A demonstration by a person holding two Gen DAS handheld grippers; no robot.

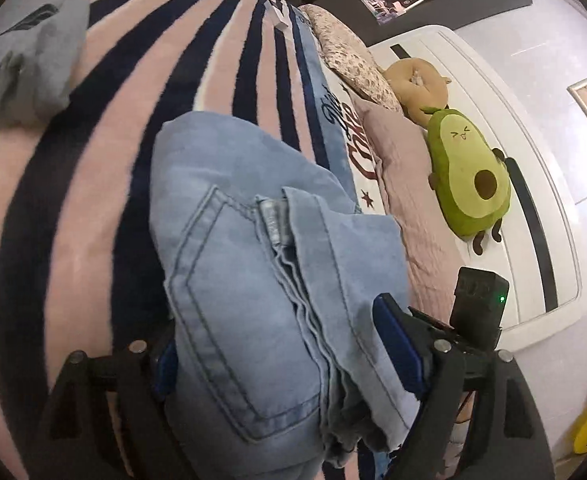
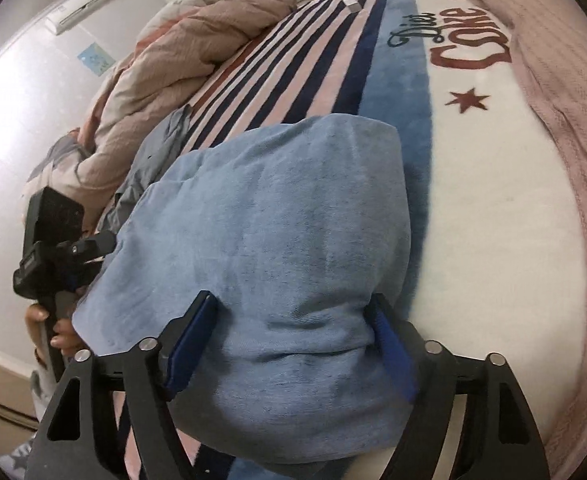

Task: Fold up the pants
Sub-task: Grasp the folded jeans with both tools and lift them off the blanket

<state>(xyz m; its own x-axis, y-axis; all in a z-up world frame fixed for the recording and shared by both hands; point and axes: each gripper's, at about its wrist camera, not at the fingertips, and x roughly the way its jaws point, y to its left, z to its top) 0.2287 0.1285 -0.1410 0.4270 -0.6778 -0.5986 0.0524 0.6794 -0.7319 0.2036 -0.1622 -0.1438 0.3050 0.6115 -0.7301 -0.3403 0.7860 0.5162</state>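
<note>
Your left gripper (image 1: 277,356) has its jaws spread wide, and the pants (image 1: 261,248) fill the gap between them. The light blue denim bunches thickly there, back pocket and a layered seam facing the camera. The blue pads (image 1: 397,344) sit against either side of the bundle, but you cannot tell from this view whether they are pressing it or only bracketing it.

Your right gripper (image 2: 289,344) is likewise spread around the pants (image 2: 269,248). A smooth rounded fold of denim sits between its fingers (image 2: 191,340), both pads touching the fabric's flanks. Again, a firm squeeze cannot be confirmed.

In the right wrist view your left gripper's body (image 2: 53,240) and your hand (image 2: 59,332) show just beside the pants' left edge, so the two tools are near each other across the bundle.

The pants rest over the striped blanket (image 1: 105,160) on the bed. Beyond the pants, stripes run on uncovered. To the pants' left in the left wrist view lies a grey garment (image 1: 29,52), well apart. To their right come the blue band and white lettered part of the blanket (image 2: 485,184), then a pink cover (image 2: 565,120). Further right, an avocado plush (image 1: 469,172) lies against the white headboard (image 1: 493,92). A rumpled quilt (image 2: 165,68) is heaped beyond the pants' left side in the right wrist view.
</note>
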